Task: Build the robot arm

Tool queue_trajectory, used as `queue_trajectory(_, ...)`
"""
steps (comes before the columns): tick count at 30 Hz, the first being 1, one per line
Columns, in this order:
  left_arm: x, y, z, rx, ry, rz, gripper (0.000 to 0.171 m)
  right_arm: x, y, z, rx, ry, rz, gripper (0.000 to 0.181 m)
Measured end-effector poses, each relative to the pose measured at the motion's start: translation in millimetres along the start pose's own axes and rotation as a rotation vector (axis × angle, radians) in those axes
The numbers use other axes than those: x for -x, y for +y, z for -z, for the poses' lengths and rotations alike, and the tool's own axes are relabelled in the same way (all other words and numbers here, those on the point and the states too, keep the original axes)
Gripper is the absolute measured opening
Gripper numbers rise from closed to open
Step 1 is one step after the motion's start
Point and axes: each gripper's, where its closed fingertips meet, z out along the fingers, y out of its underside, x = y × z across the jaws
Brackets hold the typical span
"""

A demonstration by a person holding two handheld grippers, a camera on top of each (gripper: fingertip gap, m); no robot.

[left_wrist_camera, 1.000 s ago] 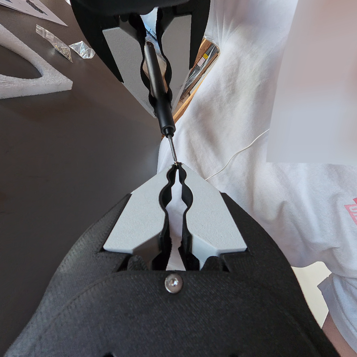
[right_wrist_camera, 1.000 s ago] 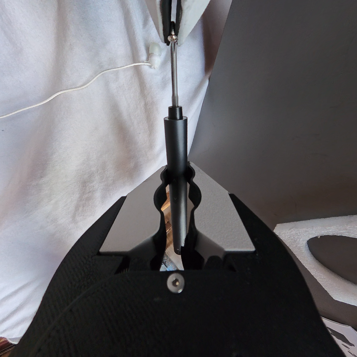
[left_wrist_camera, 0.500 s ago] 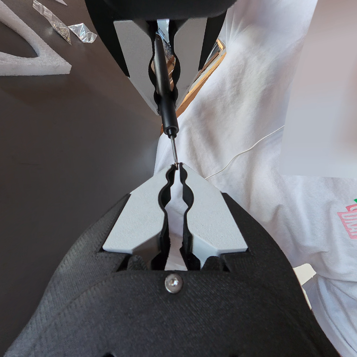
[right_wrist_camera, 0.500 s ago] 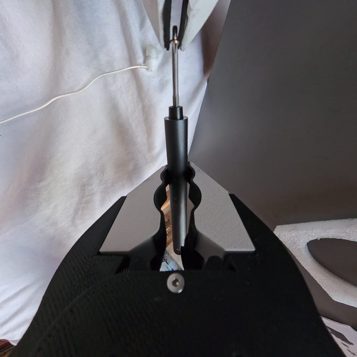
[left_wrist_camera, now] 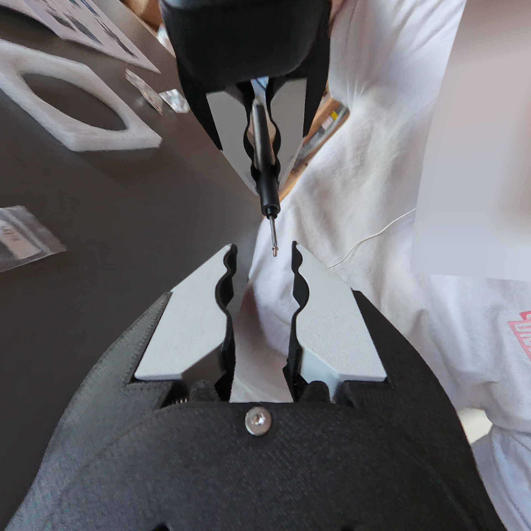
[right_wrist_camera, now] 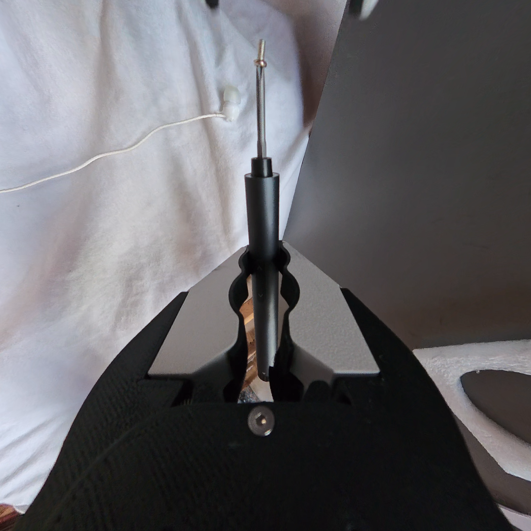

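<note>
My right gripper (right_wrist_camera: pixel 263 249) is shut on a slim dark grey screwdriver (right_wrist_camera: pixel 263 218) that points forward. A small silver screw (right_wrist_camera: pixel 261 53) sits on the tip of its bit. In the left wrist view the right gripper (left_wrist_camera: pixel 265 184) faces mine, with the screwdriver (left_wrist_camera: pixel 267 184) pointing down at me and the screw (left_wrist_camera: pixel 275 251) on its tip. My left gripper (left_wrist_camera: pixel 263 247) is open and empty. The screw hangs just between and above its fingertips (left_wrist_camera: pixel 231 253), touching neither.
A person in a white shirt (right_wrist_camera: pixel 100 201) with a white earphone cable (right_wrist_camera: pixel 115 149) stands close behind. A dark table (left_wrist_camera: pixel 100 215) holds a white foam frame (left_wrist_camera: pixel 71 115), printed sheets (left_wrist_camera: pixel 86 31), small clear bags (left_wrist_camera: pixel 161 97) and a plastic pouch (left_wrist_camera: pixel 20 238). Spacing between my two grippers at the tips: around 11 centimetres.
My left gripper was shut on the screw at the bit's tip. It has opened and let go, and the screw stays on the screwdriver. The grippers have drawn slightly apart.
</note>
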Motion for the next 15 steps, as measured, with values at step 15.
queue_trajectory(15,-8.0,16.4,52.1,-0.674,-0.368,0.098,0.067,-12.5,-87.2,33.4,-0.471,-0.142,0.069,0.017)
